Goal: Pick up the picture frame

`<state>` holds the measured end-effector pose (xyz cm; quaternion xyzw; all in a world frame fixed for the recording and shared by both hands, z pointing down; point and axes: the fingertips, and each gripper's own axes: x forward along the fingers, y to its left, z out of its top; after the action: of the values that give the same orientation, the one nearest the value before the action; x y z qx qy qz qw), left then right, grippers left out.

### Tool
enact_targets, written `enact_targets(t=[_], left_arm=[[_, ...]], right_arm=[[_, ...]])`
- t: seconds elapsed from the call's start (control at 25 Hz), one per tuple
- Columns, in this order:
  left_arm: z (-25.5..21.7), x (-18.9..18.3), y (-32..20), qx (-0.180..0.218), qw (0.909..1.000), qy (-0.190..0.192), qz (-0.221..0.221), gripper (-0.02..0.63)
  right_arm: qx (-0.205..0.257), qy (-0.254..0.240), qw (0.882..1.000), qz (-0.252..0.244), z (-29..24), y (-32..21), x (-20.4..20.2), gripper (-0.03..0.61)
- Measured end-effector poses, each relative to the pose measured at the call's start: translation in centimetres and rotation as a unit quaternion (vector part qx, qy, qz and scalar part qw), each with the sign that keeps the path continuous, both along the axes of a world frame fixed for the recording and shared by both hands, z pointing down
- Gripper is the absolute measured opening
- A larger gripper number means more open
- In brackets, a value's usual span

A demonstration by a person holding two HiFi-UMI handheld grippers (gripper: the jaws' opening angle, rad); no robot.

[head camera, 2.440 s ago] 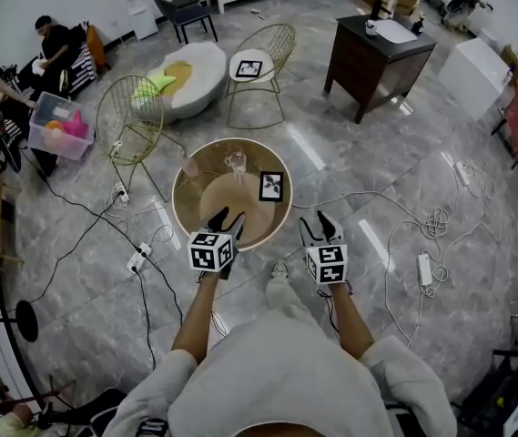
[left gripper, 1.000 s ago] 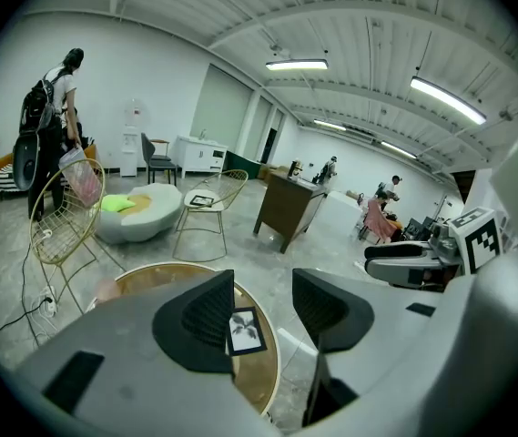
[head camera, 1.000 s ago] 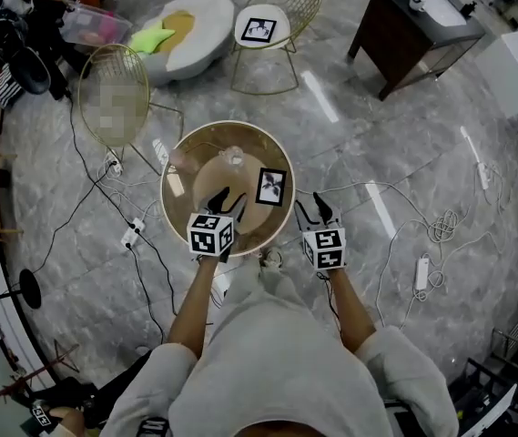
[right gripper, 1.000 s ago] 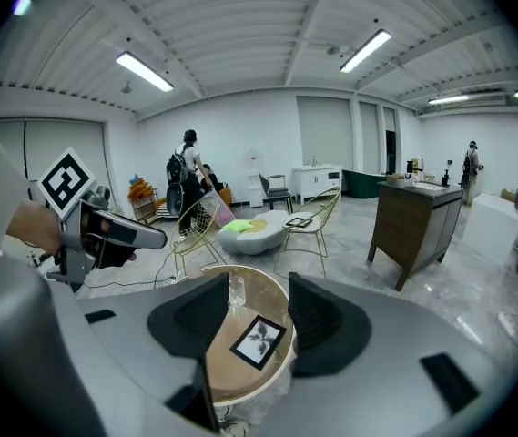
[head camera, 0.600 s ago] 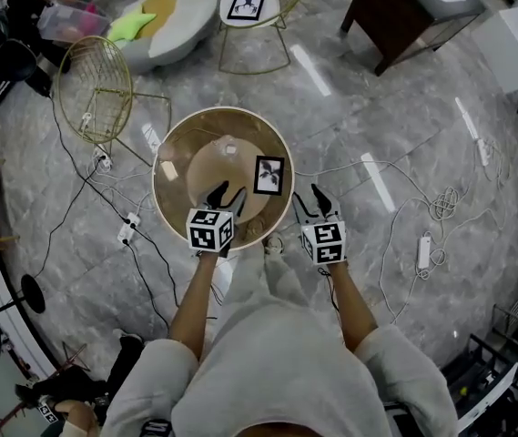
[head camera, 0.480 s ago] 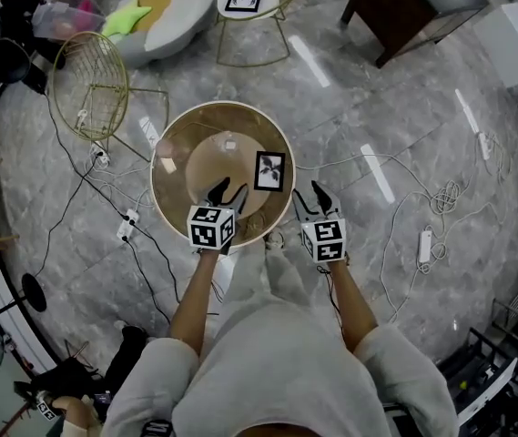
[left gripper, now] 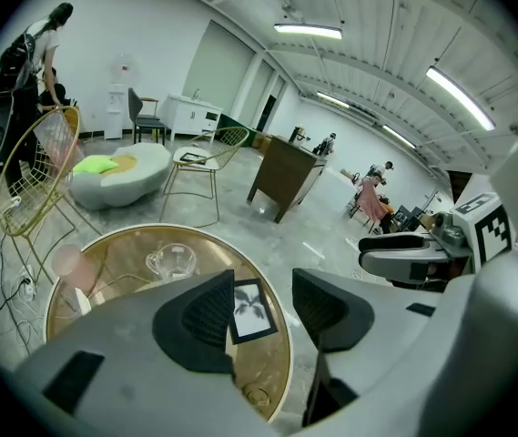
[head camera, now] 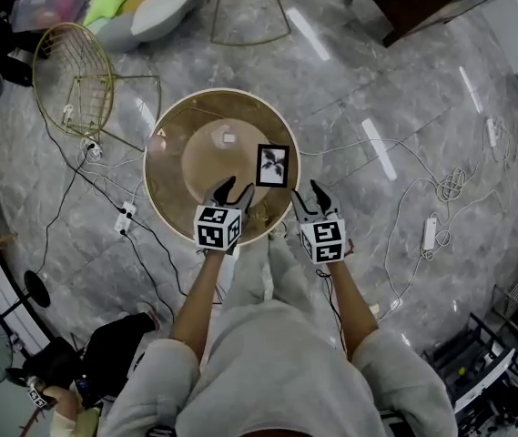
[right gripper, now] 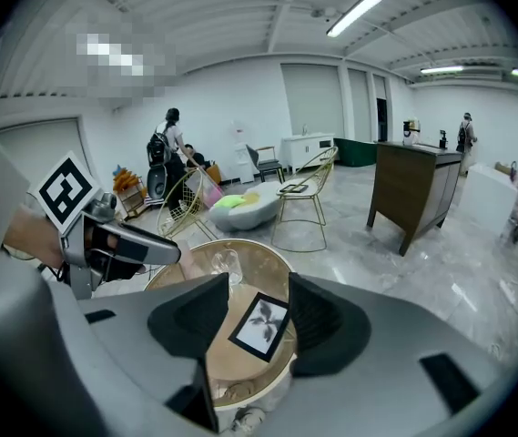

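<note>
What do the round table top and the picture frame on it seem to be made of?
Table top: looks like amber-tinted glass, glossy; its base shows through it. Its gold-coloured rim is probably metal.
Picture frame: smooth black border, wood or plastic, I cannot tell which; it holds a white print with a dark motif.
</note>
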<state>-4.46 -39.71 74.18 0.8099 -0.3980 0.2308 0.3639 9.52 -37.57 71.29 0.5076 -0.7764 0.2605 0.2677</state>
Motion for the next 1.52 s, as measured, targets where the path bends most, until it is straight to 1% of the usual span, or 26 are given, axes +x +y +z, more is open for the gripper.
enact_targets(t=[0.32,0.64,1.08,1.52], left_arm=[[4.6,0.3,-0.1,-0.033,0.9993,-0.012,0.015,0.195],[9.1,1.3,-0.3,-0.052,0.9979,-0.018,0.034,0.193],[15.8,2.9,-0.9,-0.077,0.9958,-0.026,0.041,0.192],[20.8,3.8,-1.0,-0.102,0.9934,-0.032,0.042,0.184]], right_arm=[[-0.027,-0.002,1.000,0.002,4.2,-0.3,-0.4,0.192],[-0.059,0.002,0.998,0.001,8.9,-0.2,-0.3,0.187],[-0.110,0.002,0.994,-0.003,17.1,-0.1,-1.0,0.181],[-0.144,0.004,0.990,0.005,22.9,-0.8,-0.1,0.167]])
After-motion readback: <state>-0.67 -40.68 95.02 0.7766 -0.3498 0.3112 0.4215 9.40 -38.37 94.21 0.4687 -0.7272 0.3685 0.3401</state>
